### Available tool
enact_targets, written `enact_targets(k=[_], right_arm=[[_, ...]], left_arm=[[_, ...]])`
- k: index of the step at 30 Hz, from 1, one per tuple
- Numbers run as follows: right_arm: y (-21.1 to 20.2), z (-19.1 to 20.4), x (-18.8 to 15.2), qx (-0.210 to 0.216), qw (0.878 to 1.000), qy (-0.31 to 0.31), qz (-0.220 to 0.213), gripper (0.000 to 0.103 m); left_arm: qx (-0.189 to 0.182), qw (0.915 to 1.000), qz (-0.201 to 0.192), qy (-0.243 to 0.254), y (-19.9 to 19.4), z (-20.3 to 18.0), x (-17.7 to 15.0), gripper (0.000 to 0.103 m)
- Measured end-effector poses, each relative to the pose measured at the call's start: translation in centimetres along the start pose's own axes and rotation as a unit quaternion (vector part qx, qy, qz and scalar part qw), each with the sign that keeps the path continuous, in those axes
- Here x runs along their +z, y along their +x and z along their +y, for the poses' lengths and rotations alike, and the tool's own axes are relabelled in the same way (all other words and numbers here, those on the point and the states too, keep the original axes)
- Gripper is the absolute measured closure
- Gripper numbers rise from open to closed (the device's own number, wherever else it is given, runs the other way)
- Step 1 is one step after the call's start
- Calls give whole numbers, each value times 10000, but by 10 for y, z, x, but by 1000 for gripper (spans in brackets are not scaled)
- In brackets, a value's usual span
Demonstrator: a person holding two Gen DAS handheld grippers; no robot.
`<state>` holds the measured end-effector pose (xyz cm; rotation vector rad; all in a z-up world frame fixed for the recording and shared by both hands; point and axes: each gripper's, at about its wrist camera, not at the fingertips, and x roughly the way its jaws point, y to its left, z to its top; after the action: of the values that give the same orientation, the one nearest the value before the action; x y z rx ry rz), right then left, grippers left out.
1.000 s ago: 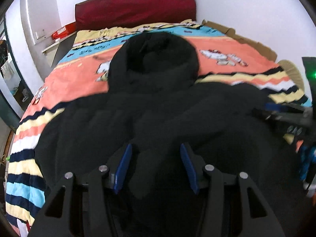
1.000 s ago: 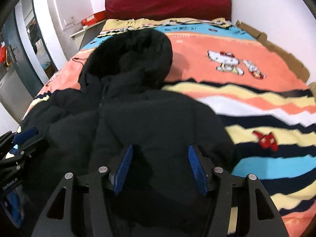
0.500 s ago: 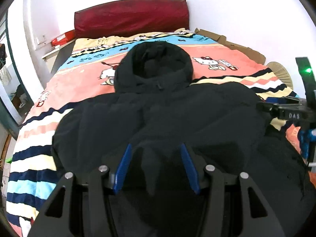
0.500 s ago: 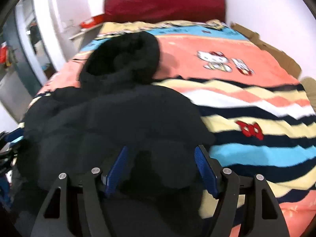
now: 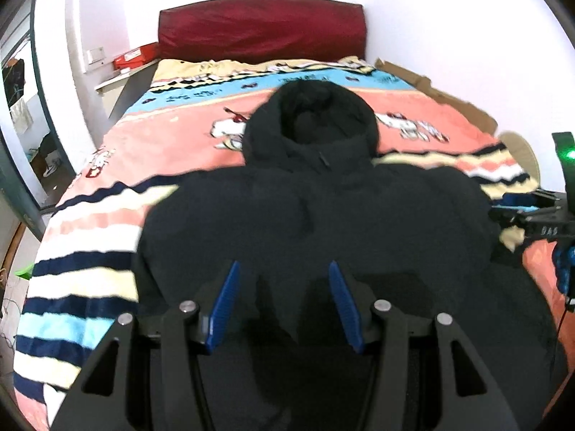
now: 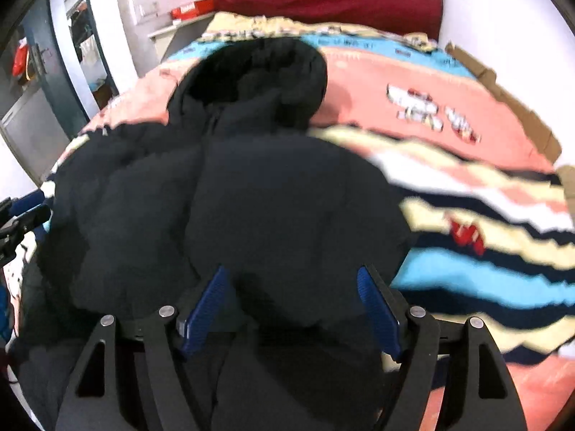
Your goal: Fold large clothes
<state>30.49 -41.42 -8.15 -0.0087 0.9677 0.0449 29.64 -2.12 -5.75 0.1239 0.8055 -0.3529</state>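
A black hooded puffer jacket (image 5: 341, 215) lies on the bed, its hood (image 5: 312, 122) toward the headboard. My left gripper (image 5: 282, 264) is at the jacket's near edge, and a ridge of the black fabric stands between its blue pads, which seem closed on it. In the right wrist view the same jacket (image 6: 287, 197) fills the centre. My right gripper (image 6: 293, 269) has its jaws opening over a lump of fabric, with the pads standing clear of it. Each gripper shows at the edge of the other's view: the right gripper (image 5: 532, 212) and the left gripper (image 6: 21, 212).
A striped cartoon blanket (image 5: 161, 136) covers the bed. Behind it is a dark red headboard (image 5: 262, 28) against a white wall. A red box (image 5: 134, 58) sits on a shelf at the left. Cardboard (image 5: 449, 97) lines the bed's right side. An open doorway (image 5: 21, 125) is at far left.
Both cameras have drawn back and up from the jacket, so more of the bed shows. The right gripper's pads have spread wider. The left pads keep the same gap.
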Motion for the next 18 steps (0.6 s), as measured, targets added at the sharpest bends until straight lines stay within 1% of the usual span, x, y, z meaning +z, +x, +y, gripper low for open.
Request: enact_targets(k=[4,8,11,15,17,18], right_arm=[[3,-6,59,-75,9996,-26,-266,29],[28,-9,117,-153,9988,-62,-468,28],[59,-13,161,-155,9985,-37,-516,27],[113,-19,212,-198,9987,79,-468,24],[140,-23,232,-224,9988,142,-415,24],[153,-23,239,-248,9987,164,-406,24]], left_arm=[[131,9999,-9,78,13,20,46,52],[216,9992,84,334,45,32,107,52],[182,9985,289,433,87,32,154,52],[88,9981,505,343,147,26,199,52],[0,9980,584,230,181,22,217,52],[12,9980,596,226,194,20,222,52]])
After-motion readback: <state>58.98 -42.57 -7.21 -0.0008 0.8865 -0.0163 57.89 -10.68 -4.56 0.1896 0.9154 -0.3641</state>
